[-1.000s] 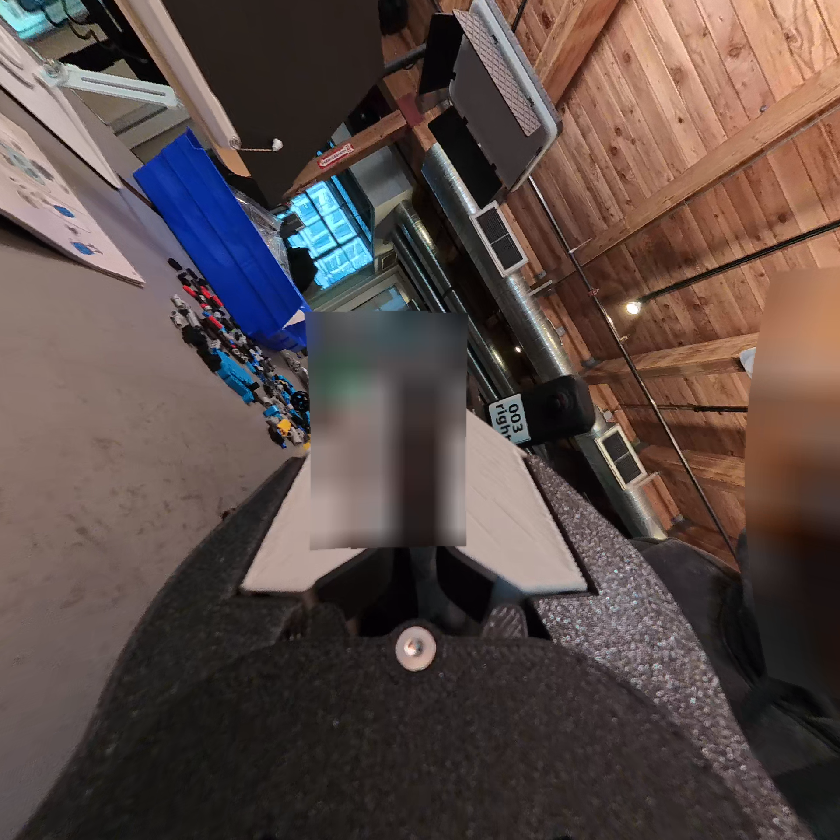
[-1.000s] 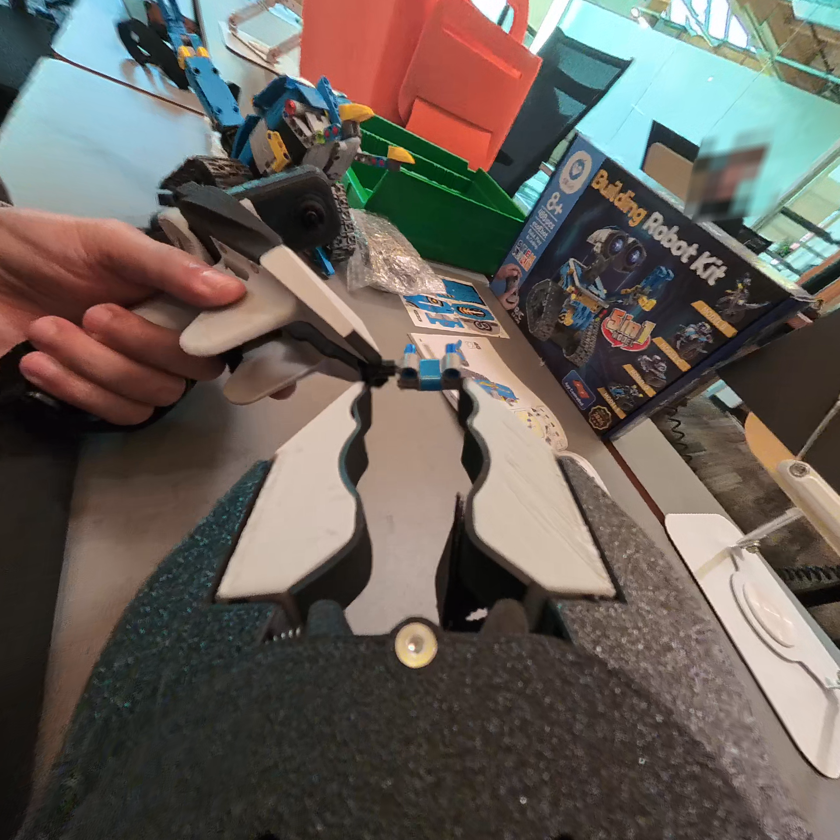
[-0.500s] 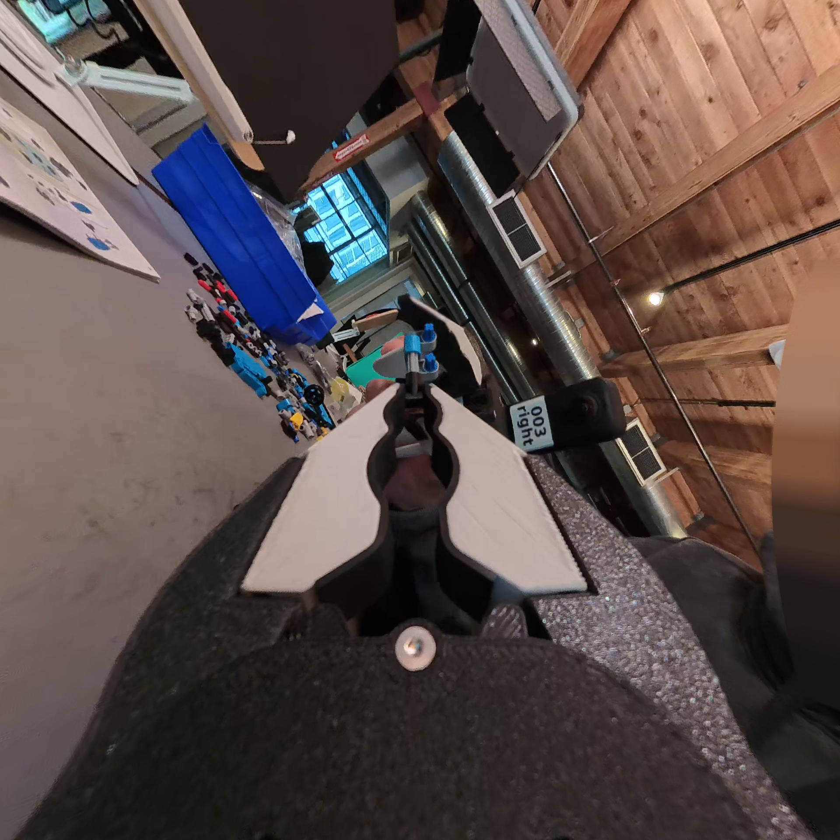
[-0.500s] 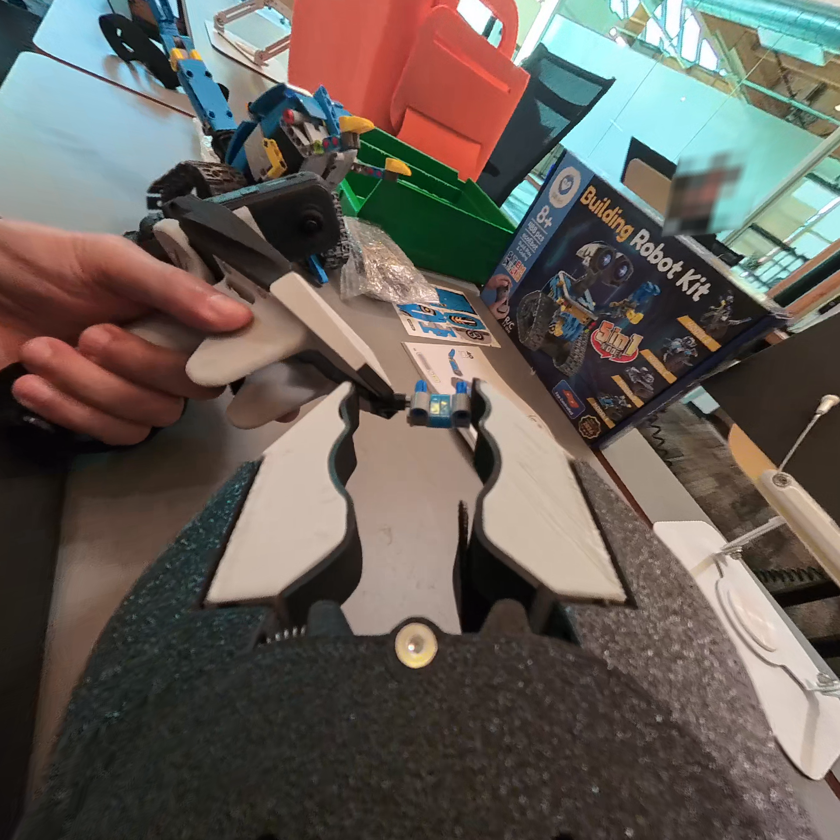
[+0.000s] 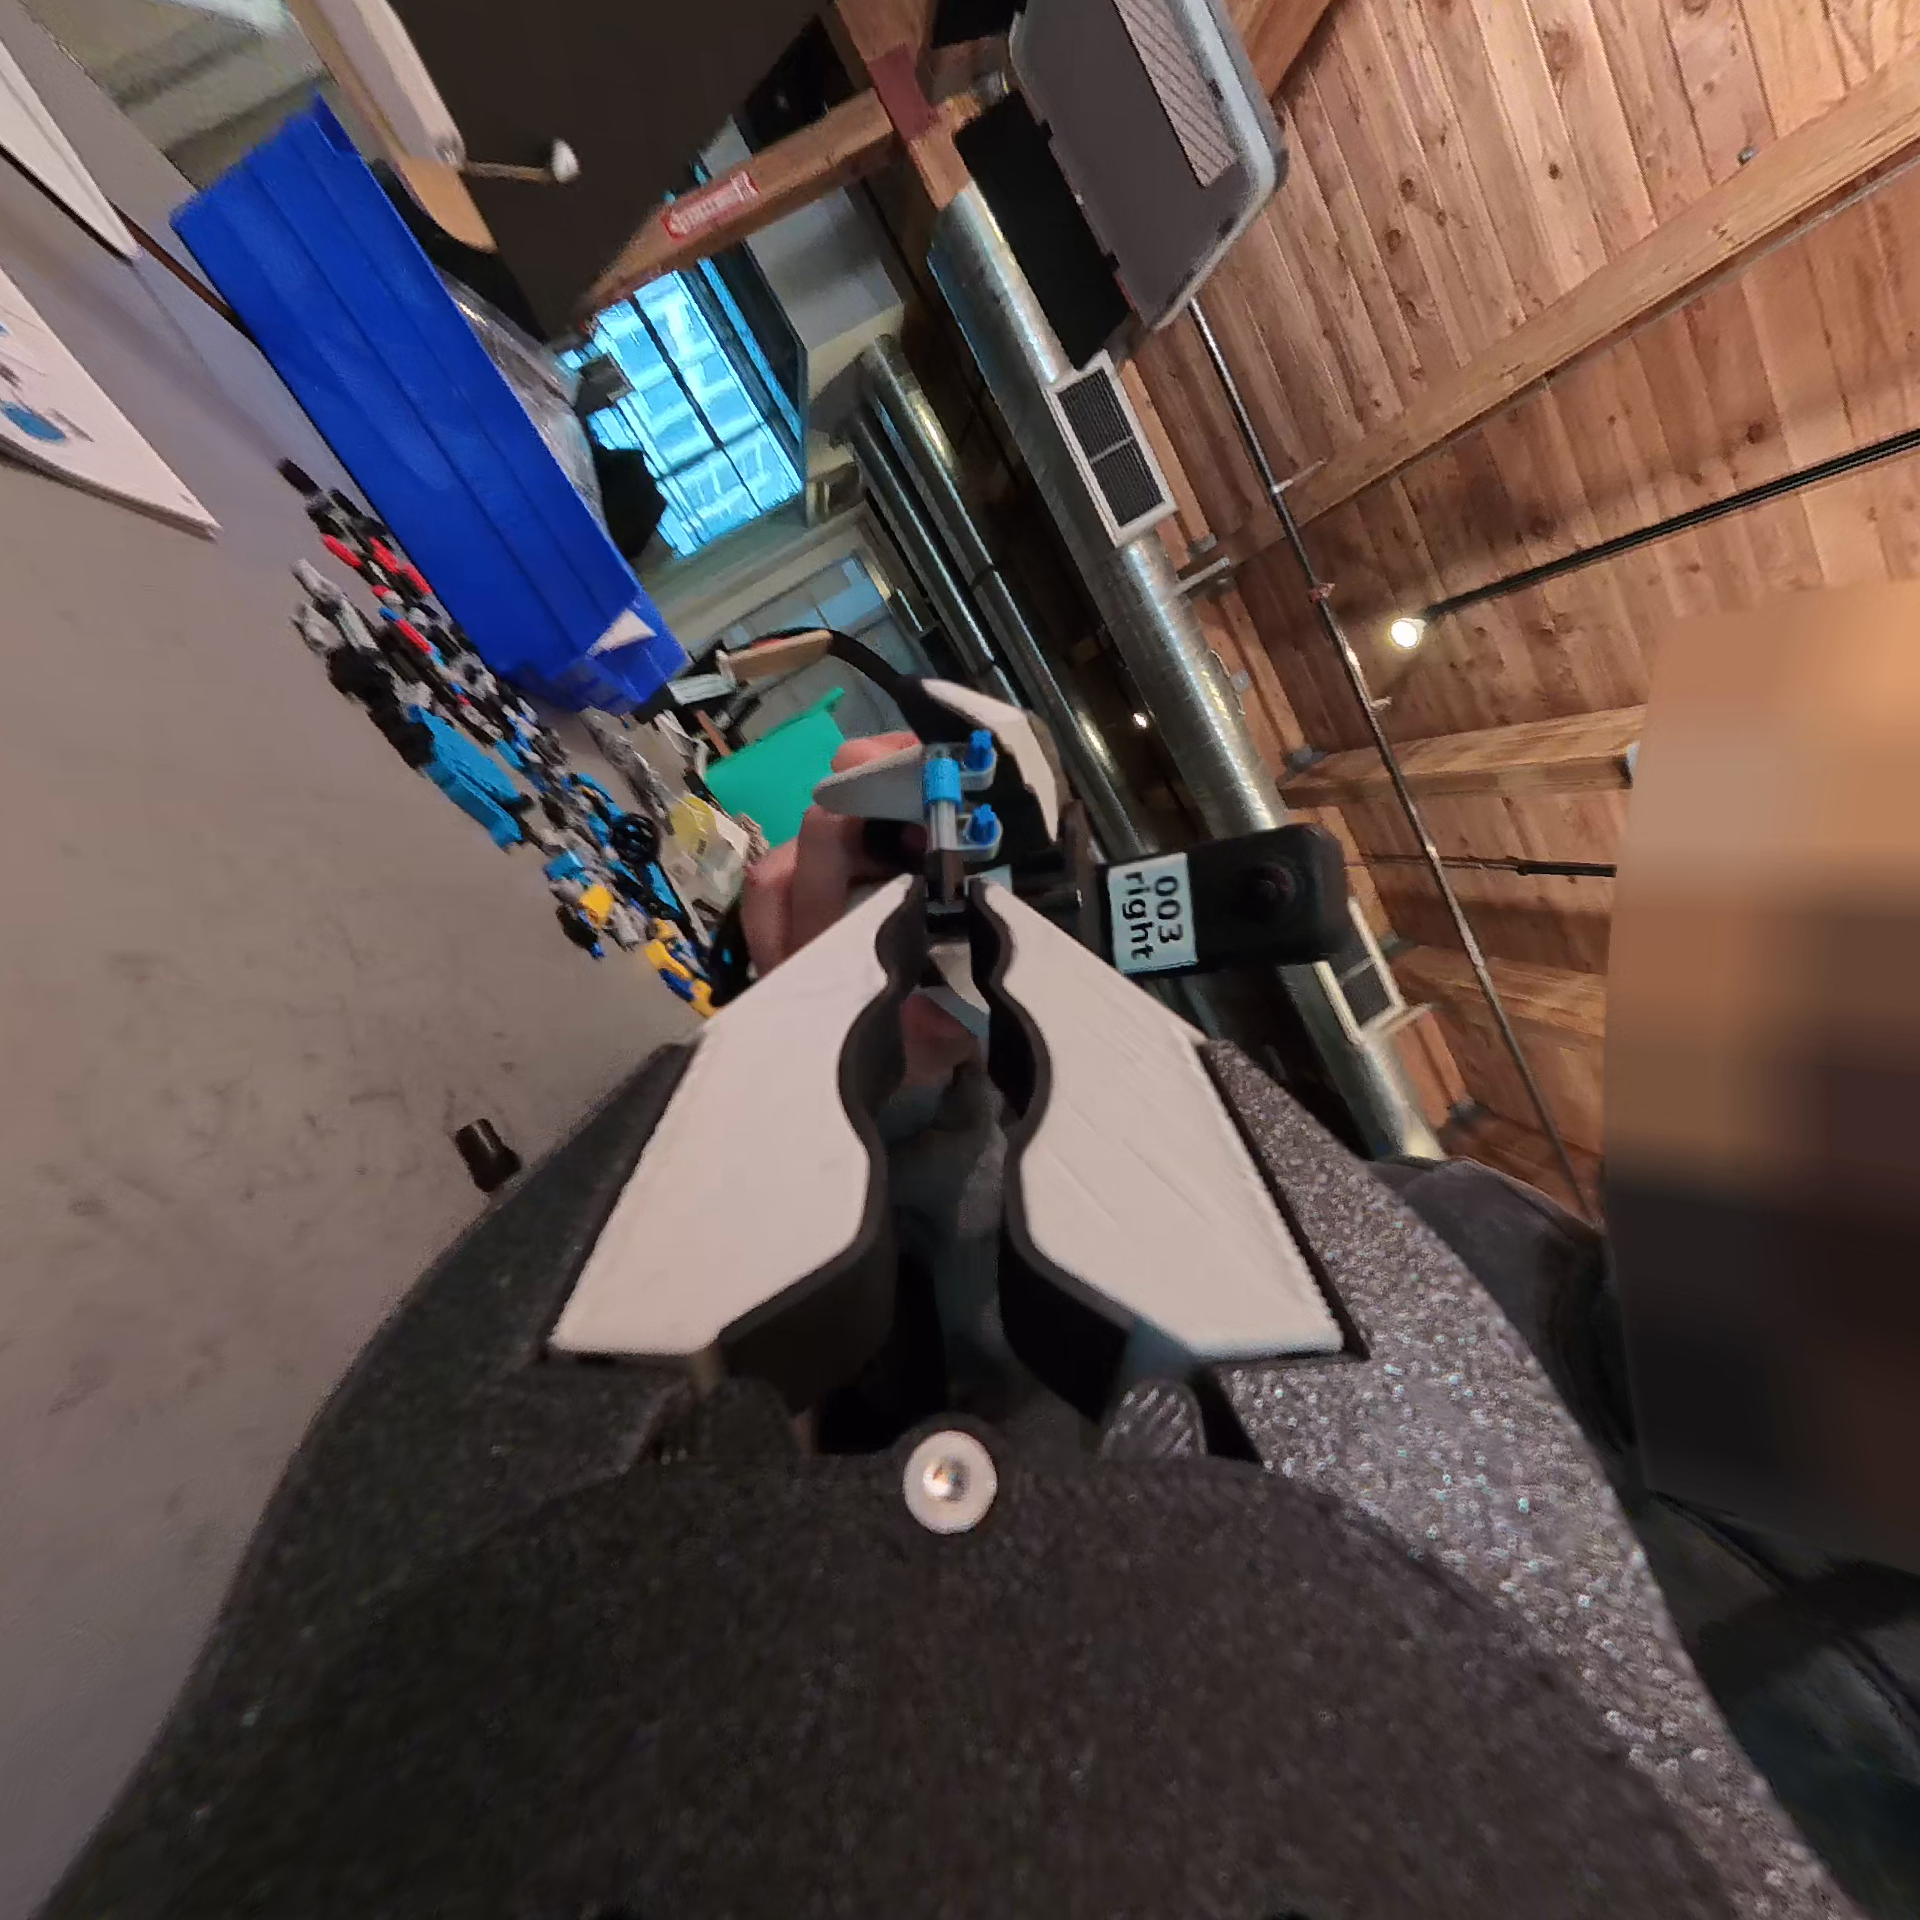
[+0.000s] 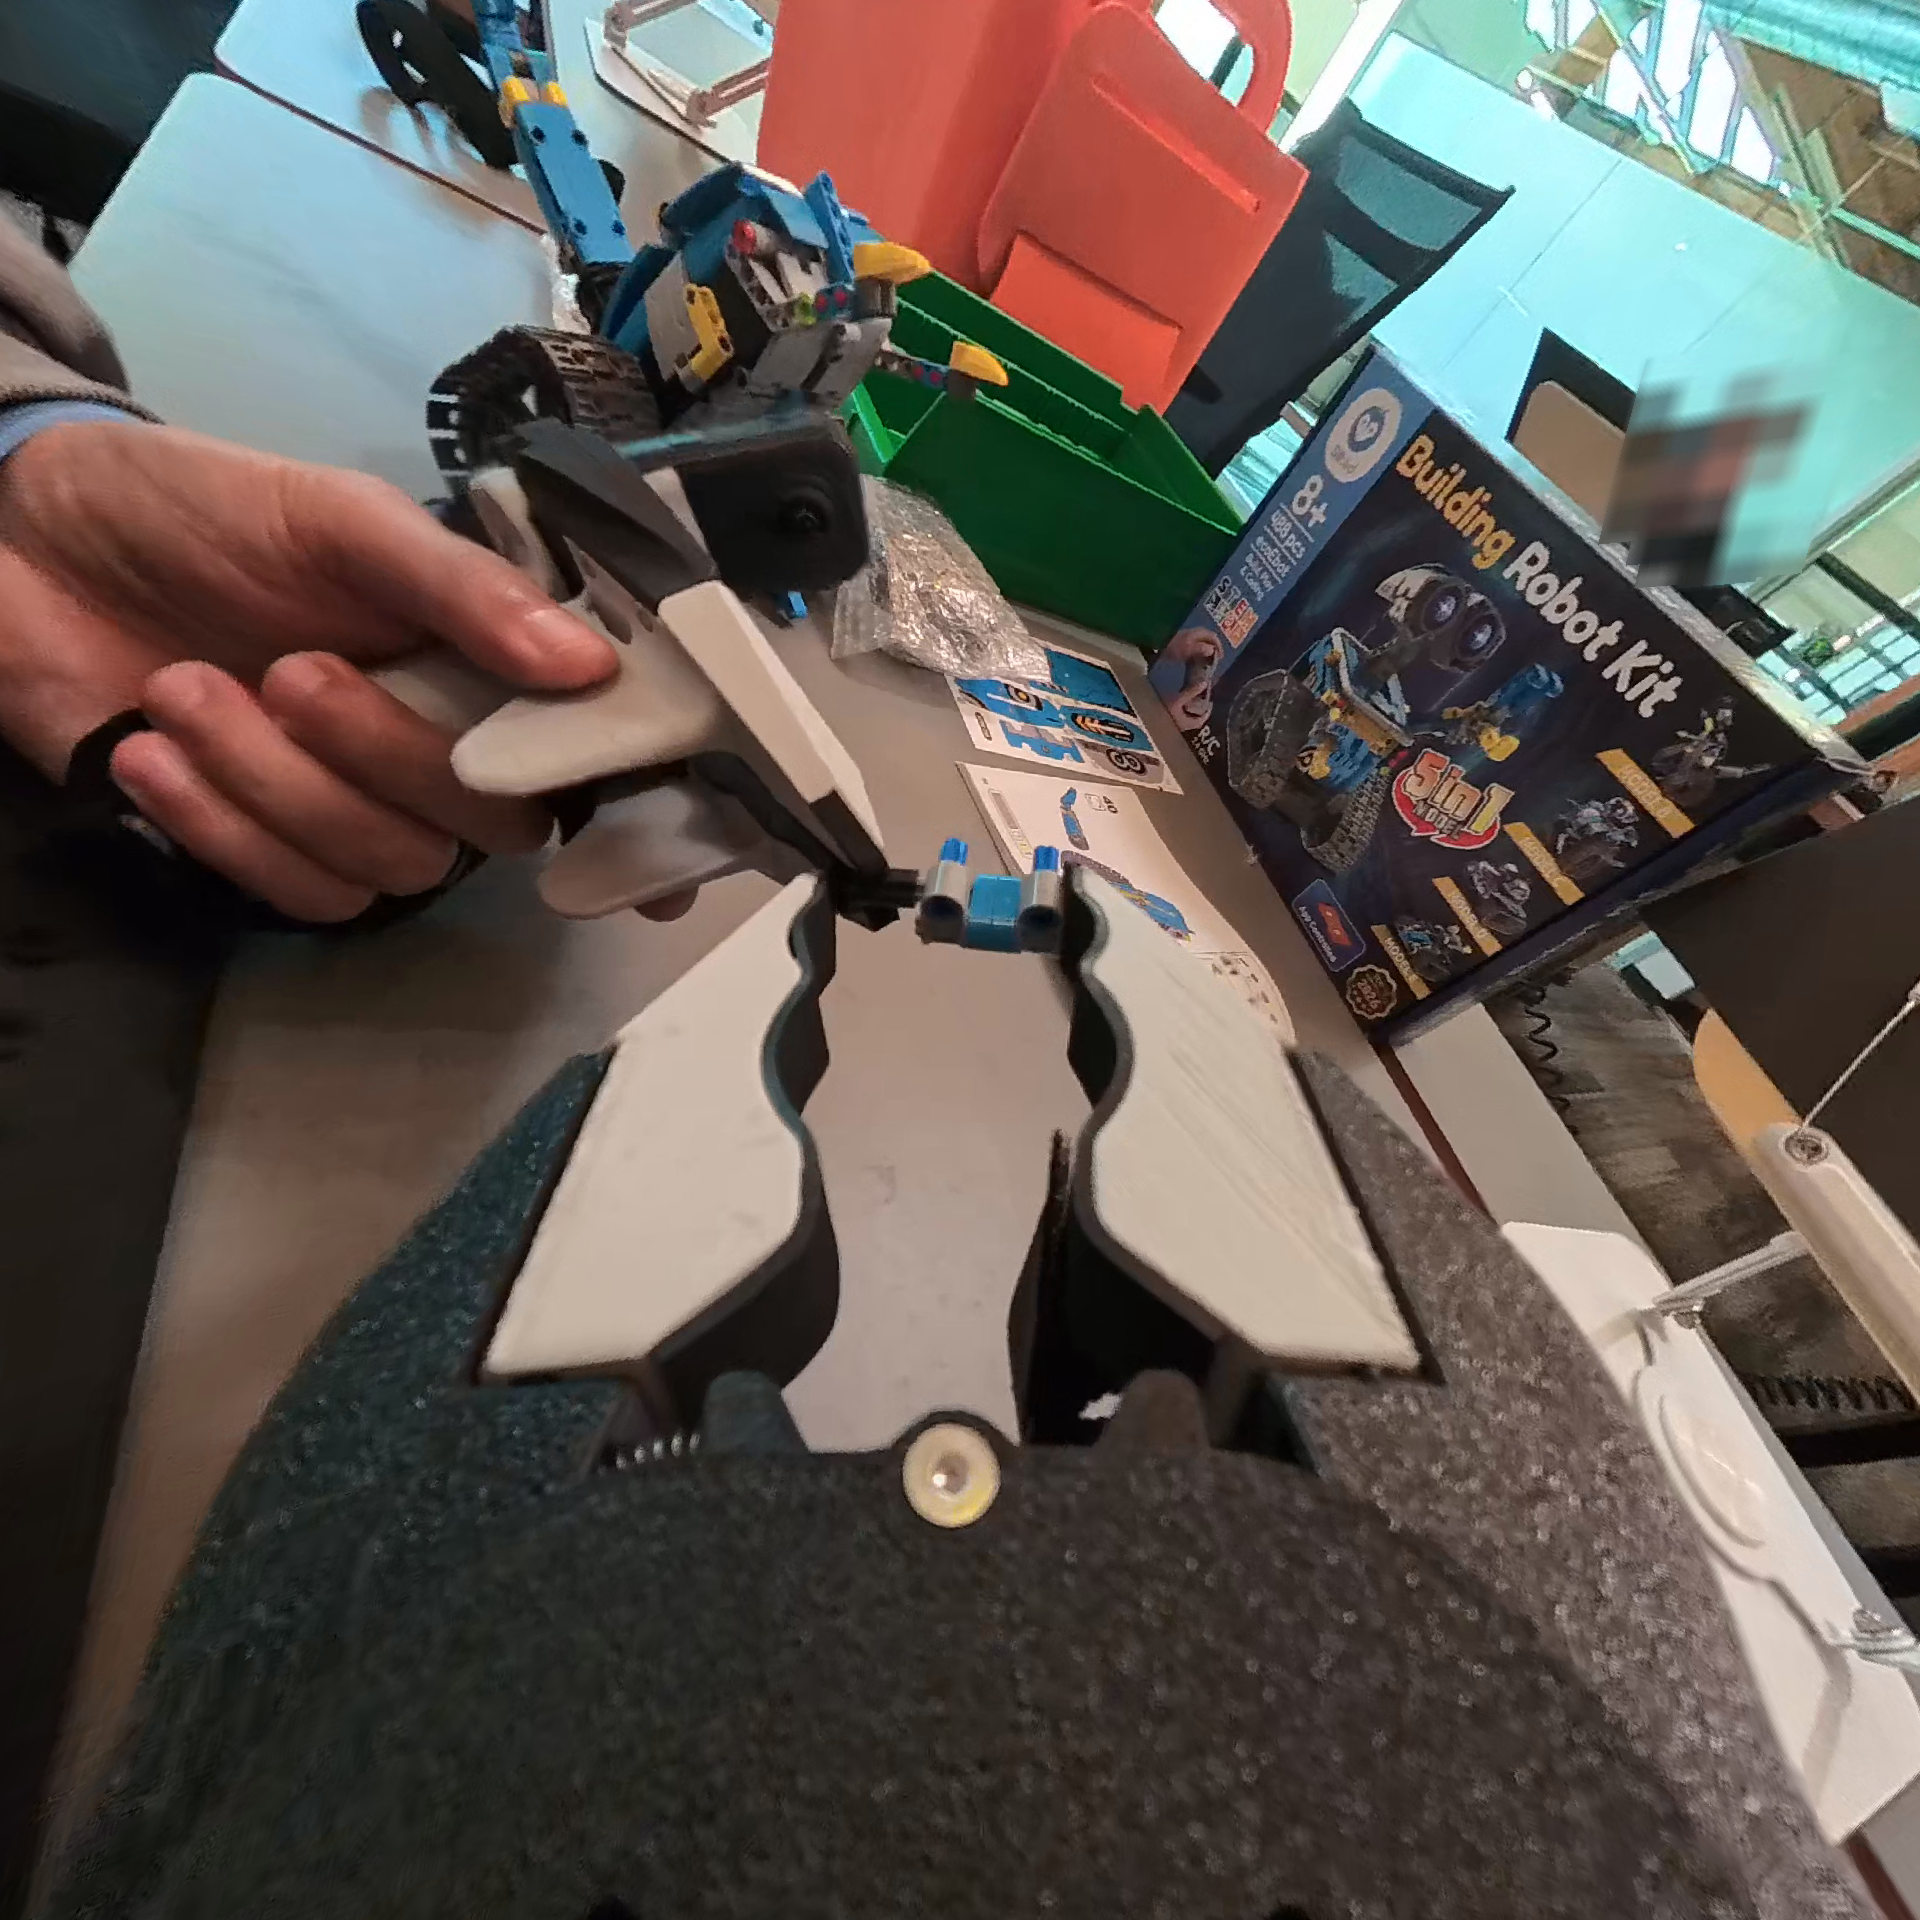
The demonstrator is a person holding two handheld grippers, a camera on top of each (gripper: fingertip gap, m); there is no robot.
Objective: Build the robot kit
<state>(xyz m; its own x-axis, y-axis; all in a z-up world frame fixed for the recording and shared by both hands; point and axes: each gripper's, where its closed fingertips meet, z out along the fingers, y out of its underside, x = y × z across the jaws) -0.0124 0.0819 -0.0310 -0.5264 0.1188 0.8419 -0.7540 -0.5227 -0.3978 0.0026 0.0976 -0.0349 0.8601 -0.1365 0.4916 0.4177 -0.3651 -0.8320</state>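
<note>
Under both of your tongs runs the grey counter (image 6: pixel 343 1049), and beyond the tips of your right tongs (image 6: pixel 940 914) stand the biggest things: an orange folded plastic bin (image 6: pixel 1039 197), a dark blue cardboard kit box (image 6: pixel 1507 727) off to their right, and a green open plastic tray (image 6: pixel 1049 478) whose inside is hidden from here. A built blue and grey brick robot with black tracks (image 6: pixel 727 312) stands just behind your left tongs (image 5: pixel 948 896). In the left wrist view a blue plastic bin (image 5: pixel 416 416) lies far to the left of those tongs, its contents not visible, with loose small bricks (image 5: pixel 468 727) strewn on the counter beside it. Your left tongs are closed on the black end of the small blue and grey brick assembly (image 6: pixel 992 899), held up off the counter. That piece runs crosswise between the spread jaws of your right tongs, which grip nothing; its far end lies against or just beside their right jaw, while the black end sits near their left jaw. Printed paper sheets (image 6: pixel 1060 717) lie flat just past it.
</note>
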